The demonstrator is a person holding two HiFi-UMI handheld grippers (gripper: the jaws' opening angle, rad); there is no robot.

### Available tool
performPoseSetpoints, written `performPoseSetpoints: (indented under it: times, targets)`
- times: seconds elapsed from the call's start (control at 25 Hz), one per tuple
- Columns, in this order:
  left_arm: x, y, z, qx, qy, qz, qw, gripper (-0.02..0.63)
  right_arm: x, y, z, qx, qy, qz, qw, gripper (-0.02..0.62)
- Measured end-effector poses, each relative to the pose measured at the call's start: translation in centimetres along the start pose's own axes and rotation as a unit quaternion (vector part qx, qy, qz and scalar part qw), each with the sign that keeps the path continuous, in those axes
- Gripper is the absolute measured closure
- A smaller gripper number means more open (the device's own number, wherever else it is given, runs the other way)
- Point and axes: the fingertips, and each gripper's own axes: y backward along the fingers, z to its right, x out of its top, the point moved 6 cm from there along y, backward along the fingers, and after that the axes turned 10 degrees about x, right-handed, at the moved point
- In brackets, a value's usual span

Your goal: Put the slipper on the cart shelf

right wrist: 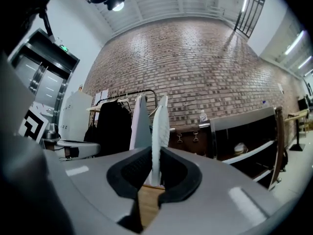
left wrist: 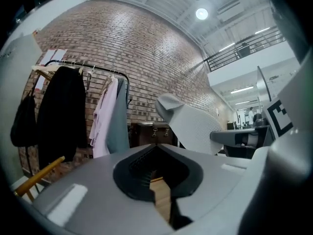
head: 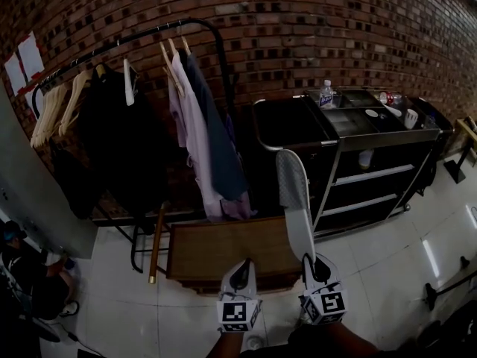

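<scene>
The two grippers sit side by side near the 6 o'clock edge of the head view, both pointing toward 12 o'clock. The left gripper [head: 240, 269] [left wrist: 156, 148], at 6 o'clock, has its jaws brought together with nothing between them. The right gripper [head: 312, 263] [right wrist: 155, 166], toward 5 o'clock, is clamped on one end of the slipper [head: 292, 192] [right wrist: 159, 131], which stands edge-on between its pads and reaches toward 12 o'clock.
</scene>
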Motion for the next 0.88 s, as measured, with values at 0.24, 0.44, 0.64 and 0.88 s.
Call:
performPoseSetpoints:
  times: [0.24, 0.44, 0.64, 0.88]
  targets:
    - [-0.6, -2.8, 4.0, -0.029, -0.001, -0.004, 0.9996, 0.591, -2.9, 2.5, 5.6, -0.038, -0.038, -0.029, 0.998, 0.555]
    - [-1.3, -7.1, 8.6, -0.038, 0.007, -0.018, 0.9991, 0.591, -3.8, 4.8, 12.7, -0.085, -0.036, -0.055, 0.994, 0.555]
    - [-2.4, -12.5, 13.3, -0.039, 0.010, -0.025, 0.9989, 0.591, -5.2, 5.4, 19.8, -0.105, -0.054, -0.091, 0.989, 0.555]
    - [-2.9, -18.8, 17.1, -0.022, 0.012, -0.022, 0.9994, 0.591, -7.4, 3.7, 28.0, -0.100, -0.058, -0.129, 0.985, 0.555]
